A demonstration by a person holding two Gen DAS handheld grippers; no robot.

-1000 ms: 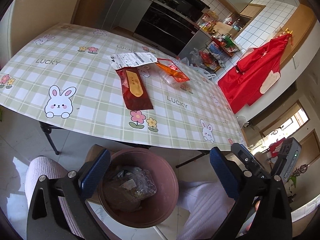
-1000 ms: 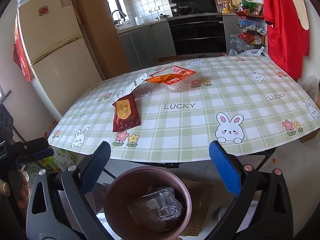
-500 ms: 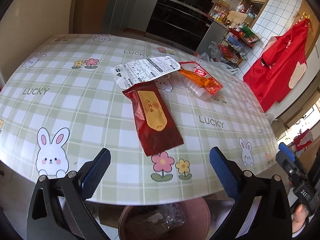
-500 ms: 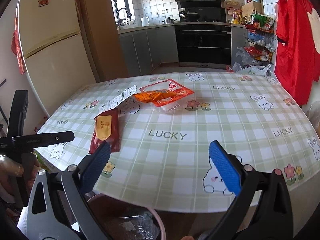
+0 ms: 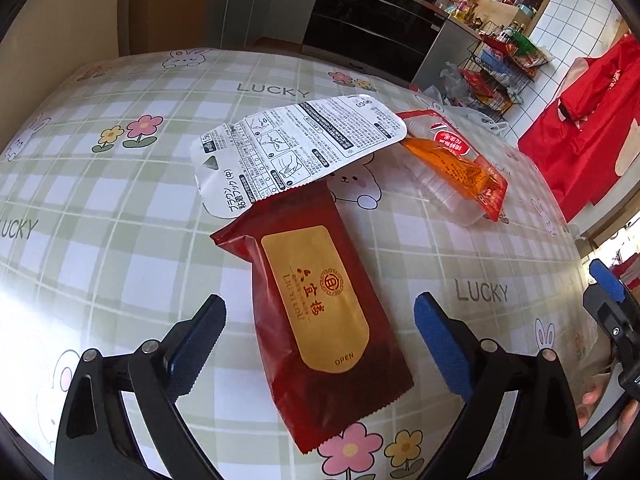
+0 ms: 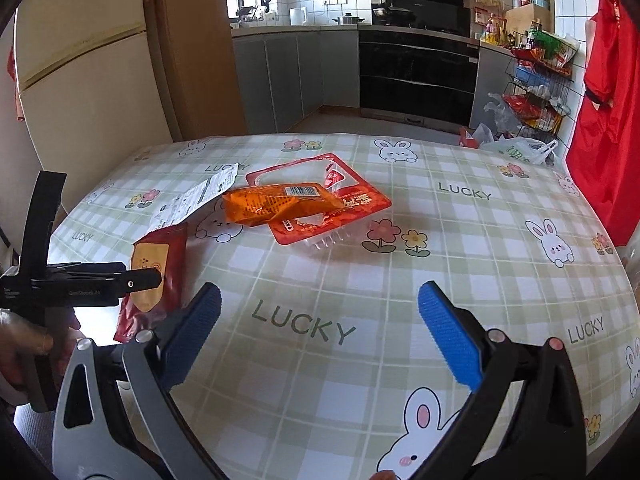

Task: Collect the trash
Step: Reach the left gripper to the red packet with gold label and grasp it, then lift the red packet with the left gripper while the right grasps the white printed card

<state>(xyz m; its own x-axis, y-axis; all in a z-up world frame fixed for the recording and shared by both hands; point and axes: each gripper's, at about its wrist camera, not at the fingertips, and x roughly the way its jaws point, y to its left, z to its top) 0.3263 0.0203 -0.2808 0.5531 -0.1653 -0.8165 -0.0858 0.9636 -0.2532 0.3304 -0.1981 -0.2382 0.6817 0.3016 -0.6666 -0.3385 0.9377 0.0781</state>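
Observation:
A dark red wrapper with a gold label (image 5: 320,304) (image 6: 158,268) lies flat near the table's front edge. My left gripper (image 5: 320,330) hovers open just above it, one finger on each side. A white printed backing card (image 5: 296,148) (image 6: 196,196) overlaps the wrapper's far end. Beyond it rests an orange packet (image 5: 452,162) (image 6: 272,206) on a clear plastic tray with a red film lid (image 6: 332,208). My right gripper (image 6: 320,324) stands open over bare tablecloth, short of the tray.
The table carries a green checked cloth with rabbits and LUCKY print (image 6: 460,248). A fridge (image 6: 80,80) stands to the left, kitchen cabinets and an oven (image 6: 416,68) behind, a wire rack (image 6: 536,92) and a red garment (image 6: 608,120) on the right.
Both grippers rose from the pink bin under the table edge and moved forward over the table. The bin has dropped out of view. The left gripper closed in on the red wrapper.

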